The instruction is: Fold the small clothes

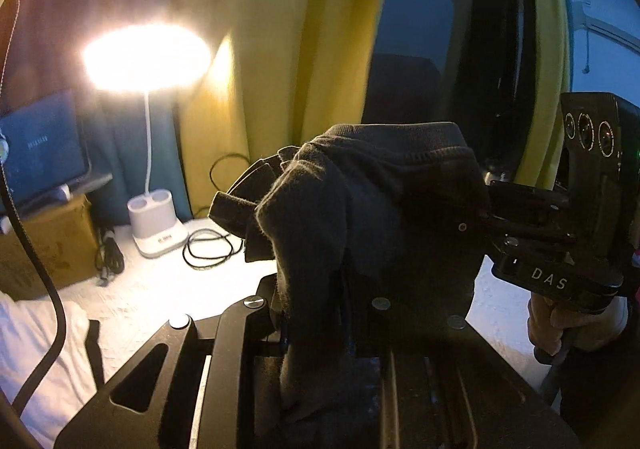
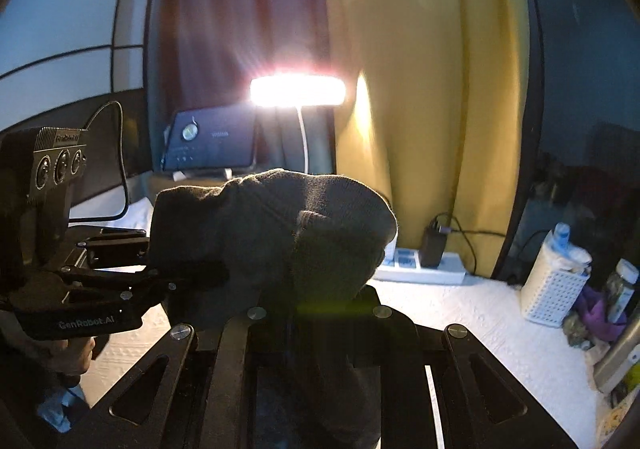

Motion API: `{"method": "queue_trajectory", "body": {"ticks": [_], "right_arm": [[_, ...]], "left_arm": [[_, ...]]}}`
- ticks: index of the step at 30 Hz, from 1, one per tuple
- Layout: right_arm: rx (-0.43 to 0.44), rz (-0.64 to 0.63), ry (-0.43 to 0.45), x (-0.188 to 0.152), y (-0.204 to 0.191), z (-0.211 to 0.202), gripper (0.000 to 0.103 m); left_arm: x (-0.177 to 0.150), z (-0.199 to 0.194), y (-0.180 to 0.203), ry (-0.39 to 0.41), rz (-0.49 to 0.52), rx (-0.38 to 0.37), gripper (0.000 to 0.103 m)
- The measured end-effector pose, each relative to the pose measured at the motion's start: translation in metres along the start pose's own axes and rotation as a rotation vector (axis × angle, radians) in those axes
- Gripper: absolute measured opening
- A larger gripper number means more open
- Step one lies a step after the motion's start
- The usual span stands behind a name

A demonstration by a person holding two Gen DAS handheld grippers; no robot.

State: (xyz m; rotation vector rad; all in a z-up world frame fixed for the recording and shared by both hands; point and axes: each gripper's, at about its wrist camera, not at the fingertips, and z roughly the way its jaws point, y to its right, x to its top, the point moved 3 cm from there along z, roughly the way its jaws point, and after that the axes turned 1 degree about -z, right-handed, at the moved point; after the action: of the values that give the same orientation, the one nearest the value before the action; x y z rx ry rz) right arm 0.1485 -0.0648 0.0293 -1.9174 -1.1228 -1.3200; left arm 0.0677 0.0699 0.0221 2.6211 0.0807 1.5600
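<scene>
A dark knitted garment (image 1: 384, 185) hangs bunched in the air between both grippers, above the white-covered table (image 1: 152, 289). In the left wrist view it drapes over my left gripper (image 1: 316, 261) and hides its fingertips. The cloth runs down between the jaws, which are shut on it. My right gripper (image 1: 486, 215) comes in from the right and pinches the garment's right edge; a hand holds its handle. In the right wrist view the same garment (image 2: 280, 225) covers my right gripper (image 2: 320, 273), and my left gripper (image 2: 160, 271) clamps its left edge.
A lit desk lamp (image 1: 146, 57) with a white base (image 1: 158, 227) stands at the back beside a cardboard box (image 1: 52, 245) and coiled black cables (image 1: 208, 249). A yellow curtain (image 2: 420, 89) hangs behind. A power strip (image 2: 420, 267) and a white perforated basket (image 2: 554, 283) sit at the right.
</scene>
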Motion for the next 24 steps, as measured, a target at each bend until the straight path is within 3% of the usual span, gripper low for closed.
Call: {"method": "queue_trajectory", "body": {"ticks": [12, 24], "right_arm": [[0.014, -0.089, 0.147, 0.032, -0.048, -0.072, 0.019], [0.074, -0.162, 0.238, 0.051, -0.112, -0.108, 0.019]], "left_arm": [[0.013, -0.08, 0.017, 0.145, 0.052, 0.04, 0.017], [0.015, -0.151, 0.004, 0.241, 0.083, 0.121, 0.016]]}}
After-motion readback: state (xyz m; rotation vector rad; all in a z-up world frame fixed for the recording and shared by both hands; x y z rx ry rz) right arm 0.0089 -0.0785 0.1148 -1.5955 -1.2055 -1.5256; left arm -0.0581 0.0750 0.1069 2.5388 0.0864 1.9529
